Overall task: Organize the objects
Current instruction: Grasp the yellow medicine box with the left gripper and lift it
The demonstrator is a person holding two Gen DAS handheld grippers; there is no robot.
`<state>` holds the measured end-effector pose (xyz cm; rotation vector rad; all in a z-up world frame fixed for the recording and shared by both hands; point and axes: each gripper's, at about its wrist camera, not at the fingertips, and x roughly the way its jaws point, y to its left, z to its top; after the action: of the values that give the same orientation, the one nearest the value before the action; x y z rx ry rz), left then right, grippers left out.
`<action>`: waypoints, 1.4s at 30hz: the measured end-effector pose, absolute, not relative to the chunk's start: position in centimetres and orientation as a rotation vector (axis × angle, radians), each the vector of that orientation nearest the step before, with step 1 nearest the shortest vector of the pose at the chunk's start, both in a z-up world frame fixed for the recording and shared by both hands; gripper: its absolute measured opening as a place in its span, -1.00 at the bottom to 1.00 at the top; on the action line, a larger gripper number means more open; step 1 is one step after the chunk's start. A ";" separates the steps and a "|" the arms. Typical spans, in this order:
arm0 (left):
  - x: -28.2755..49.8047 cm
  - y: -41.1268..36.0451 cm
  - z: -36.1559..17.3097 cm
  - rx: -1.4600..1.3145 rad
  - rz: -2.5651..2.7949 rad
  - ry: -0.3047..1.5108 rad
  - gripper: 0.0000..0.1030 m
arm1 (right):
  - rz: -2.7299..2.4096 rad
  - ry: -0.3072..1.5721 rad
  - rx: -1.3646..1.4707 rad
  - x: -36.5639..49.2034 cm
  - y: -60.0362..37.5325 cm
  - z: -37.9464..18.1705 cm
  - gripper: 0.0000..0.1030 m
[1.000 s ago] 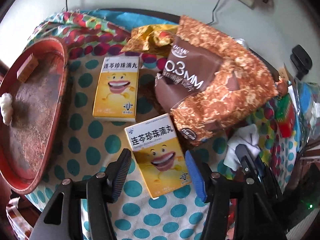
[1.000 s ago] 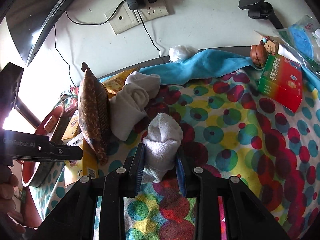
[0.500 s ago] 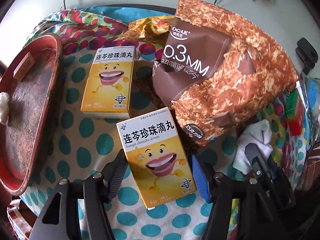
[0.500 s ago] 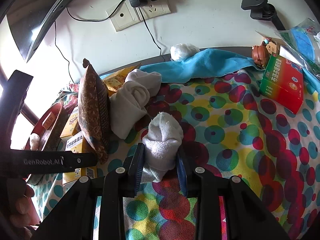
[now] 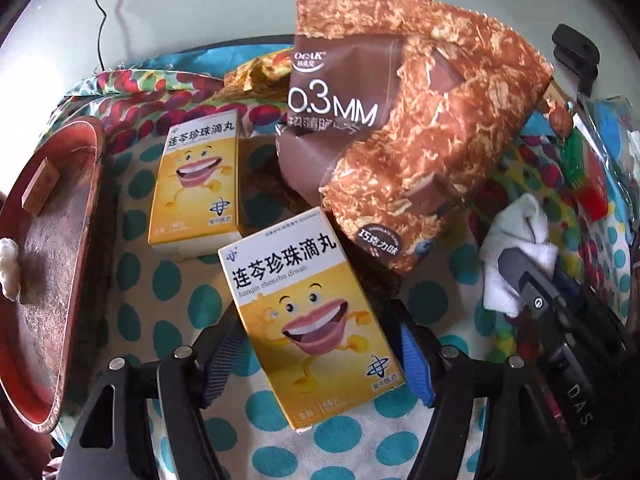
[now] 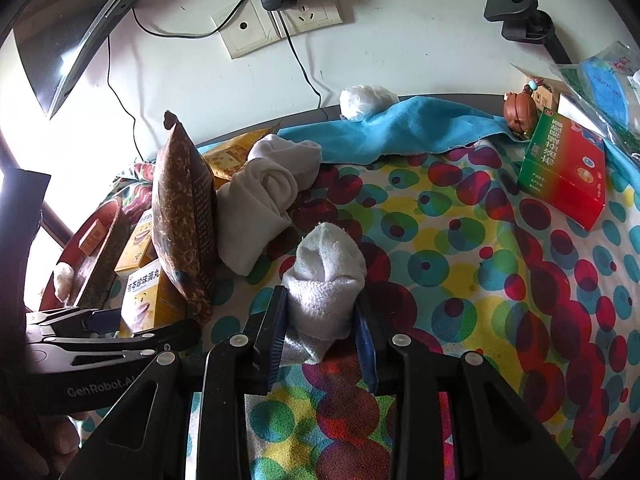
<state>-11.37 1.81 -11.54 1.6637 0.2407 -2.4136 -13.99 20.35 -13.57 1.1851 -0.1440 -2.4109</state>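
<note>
A yellow medicine box (image 5: 310, 312) lies on the dotted cloth between the fingers of my left gripper (image 5: 320, 354), which is open around it. A second yellow box (image 5: 198, 178) lies behind it. My right gripper (image 6: 322, 336) is shut on a rolled white sock (image 6: 326, 276) resting on the colourful cloth. The left gripper also shows at the left of the right wrist view (image 6: 100, 332), by the yellow box (image 6: 146, 300).
A brown snack bag (image 5: 404, 120) leans behind the boxes, also in the right wrist view (image 6: 184, 216). A red tray (image 5: 48, 240) sits at left. A larger rolled sock (image 6: 260, 200), a blue cloth (image 6: 420, 128) and a red-green box (image 6: 564, 168) lie farther back.
My left gripper has moved forward so the near yellow box now lies deeper between its fingers. The right gripper still holds the sock in place.
</note>
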 end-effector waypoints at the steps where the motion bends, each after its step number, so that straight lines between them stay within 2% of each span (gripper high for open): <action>1: -11.3 1.8 -11.5 1.658 -2.419 0.233 0.42 | -2.414 -0.136 1.188 -14.0 20.3 -13.6 -0.42; 5: -10.8 1.9 -11.5 1.628 -2.469 0.192 0.40 | -2.421 -0.123 1.196 -14.0 20.1 -13.6 -0.41; 9: -10.2 1.7 -11.3 1.584 -2.507 0.137 0.12 | -2.427 -0.109 1.199 -14.0 19.9 -13.6 -0.40; 11: -9.9 1.5 -11.2 1.580 -2.524 0.111 0.06 | -2.430 -0.100 1.200 -14.0 19.7 -13.5 -0.40; 22: -8.7 2.5 -10.4 1.486 -2.645 0.011 0.05 | -2.447 -0.056 1.203 -14.0 19.4 -13.5 -0.40; 30: -6.1 1.1 -7.4 1.392 -2.707 -0.057 0.05 | -2.463 0.003 1.205 -13.9 19.0 -13.5 -0.37; 39: -4.2 -1.5 -4.9 1.337 -2.764 -0.017 0.05 | -2.470 0.029 1.204 -13.9 18.8 -13.6 -0.37; 42: -3.5 -3.4 -4.2 1.337 -2.779 0.062 0.05 | -2.470 0.030 1.204 -13.9 18.8 -13.6 -0.37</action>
<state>-3.53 -3.42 -4.23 1.3367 0.0624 -2.7789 -13.90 18.77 -13.56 1.2043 0.0301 -2.4705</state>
